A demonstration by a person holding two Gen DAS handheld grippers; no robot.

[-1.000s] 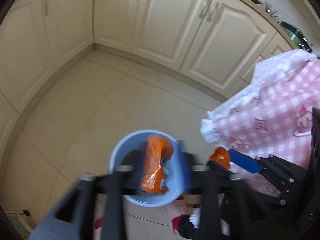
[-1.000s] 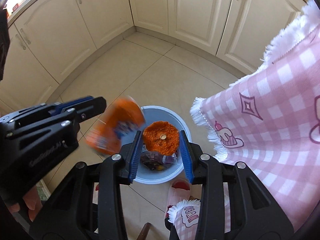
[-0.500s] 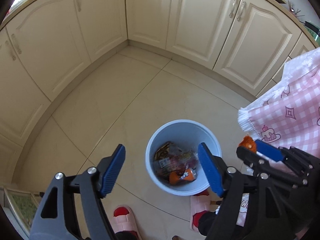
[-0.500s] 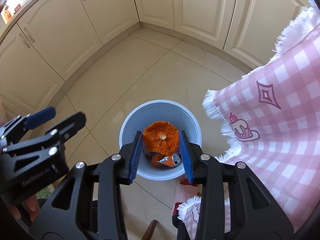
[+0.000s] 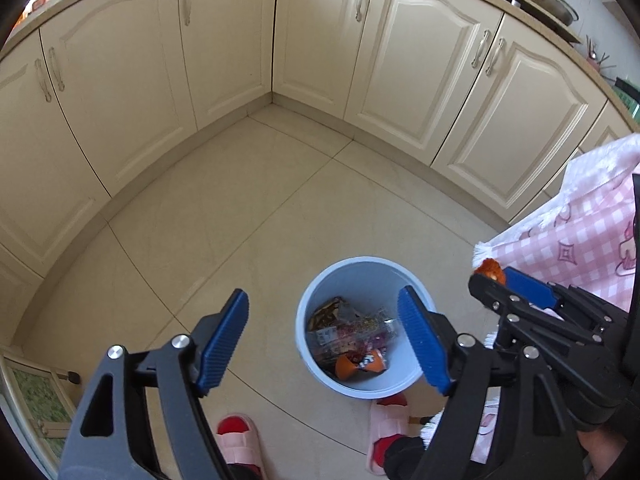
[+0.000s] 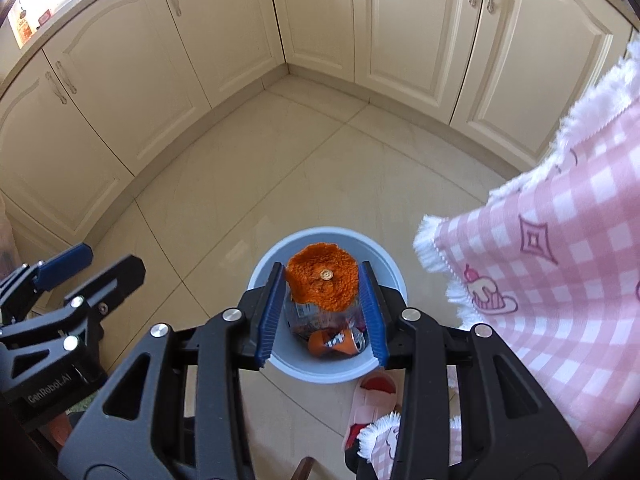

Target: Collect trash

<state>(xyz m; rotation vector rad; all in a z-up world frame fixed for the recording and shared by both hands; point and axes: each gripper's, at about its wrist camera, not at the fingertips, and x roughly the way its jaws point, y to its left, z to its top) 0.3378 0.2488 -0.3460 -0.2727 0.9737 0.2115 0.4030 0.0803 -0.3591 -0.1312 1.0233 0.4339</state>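
A light blue trash bin (image 5: 362, 272) stands on the tiled floor and shows in the right wrist view too (image 6: 384, 256). Inside lie wrappers (image 5: 352, 328) and a crushed orange can (image 5: 360, 364), which also shows in the right wrist view (image 6: 334, 342). My left gripper (image 5: 324, 336) is open and empty, held high above the bin's left side. My right gripper (image 6: 322, 284) is shut on an orange peel (image 6: 322, 278) directly above the bin; it also shows in the left wrist view (image 5: 490, 270).
A pink checked tablecloth (image 6: 560, 248) hangs at the right, close to the bin. Cream cabinets (image 5: 280, 40) line the back and left. The person's pink and red slippers (image 5: 240, 440) stand just before the bin.
My left gripper opened and let the orange can go; it fell into the bin. The left gripper then rose and drew back. My right gripper kept the peel over the bin.
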